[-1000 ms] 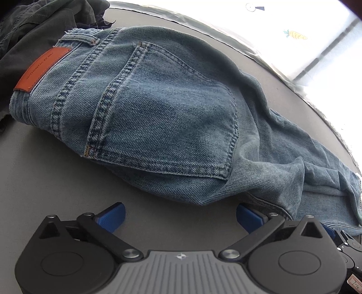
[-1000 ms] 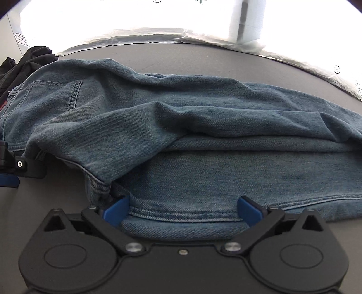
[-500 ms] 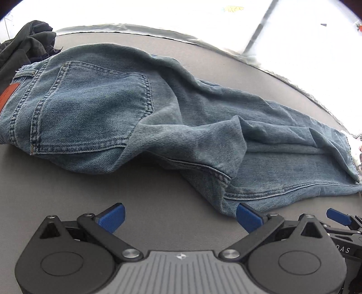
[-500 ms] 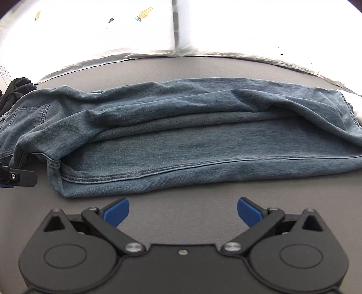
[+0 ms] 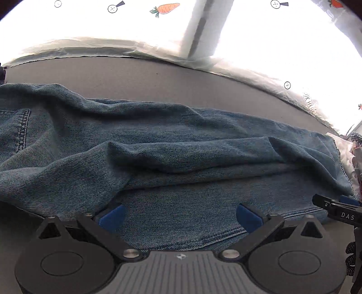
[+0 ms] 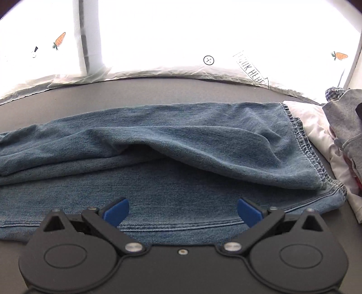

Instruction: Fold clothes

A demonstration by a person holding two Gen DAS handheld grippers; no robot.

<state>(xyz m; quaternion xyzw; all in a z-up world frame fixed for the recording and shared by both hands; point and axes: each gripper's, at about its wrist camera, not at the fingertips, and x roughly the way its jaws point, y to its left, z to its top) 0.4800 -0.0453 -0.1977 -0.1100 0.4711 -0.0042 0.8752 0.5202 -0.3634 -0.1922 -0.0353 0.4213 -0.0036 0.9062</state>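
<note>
A pair of blue jeans lies lengthwise across the grey table, legs folded one over the other with rumpled ridges. My left gripper is open, its blue fingertips spread over the near hem of the lower leg. The right gripper's tip shows at the right edge of the left wrist view. In the right wrist view the jeans end at the leg cuffs on the right. My right gripper is open, fingers straddling the near seam of the leg close to the cuffs.
A pile of white, grey and checked clothes sits just right of the cuffs. The grey table runs back to a bright white curtain with carrot prints. A back pocket shows at far left.
Both grippers have travelled right along the jeans, from the waist and pocket end toward the leg cuffs. Both now sit over the near edge of the leg and stay open.
</note>
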